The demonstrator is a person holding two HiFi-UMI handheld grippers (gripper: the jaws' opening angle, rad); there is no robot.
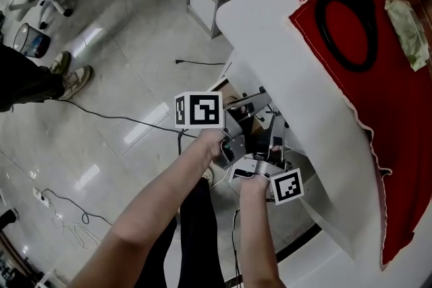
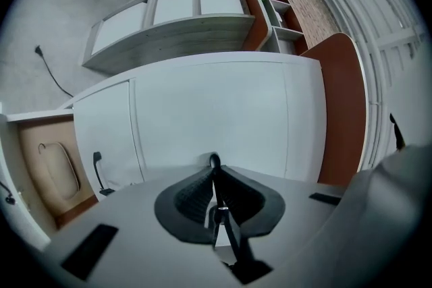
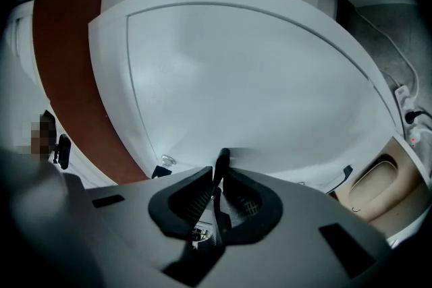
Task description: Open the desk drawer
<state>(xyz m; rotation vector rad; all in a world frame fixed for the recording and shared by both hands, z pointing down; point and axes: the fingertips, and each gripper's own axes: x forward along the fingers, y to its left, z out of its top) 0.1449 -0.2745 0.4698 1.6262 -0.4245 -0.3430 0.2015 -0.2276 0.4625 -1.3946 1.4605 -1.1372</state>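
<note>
The white desk (image 1: 270,44) stands at the right. Its drawer (image 2: 216,111) fills the view ahead, seemingly closed. Left gripper (image 2: 214,175) and right gripper (image 3: 217,179) each pinch a thin black handle (image 3: 222,157), probably for an even pull.

The desk drawer (image 2: 209,111) is seen as a plain white front panel, set flush with the panels beside it; a thin black handle (image 2: 214,160) is fitted on its face.

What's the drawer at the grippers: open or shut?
Looks shut: in the left gripper view its white front lies flush with the neighbouring panel.
</note>
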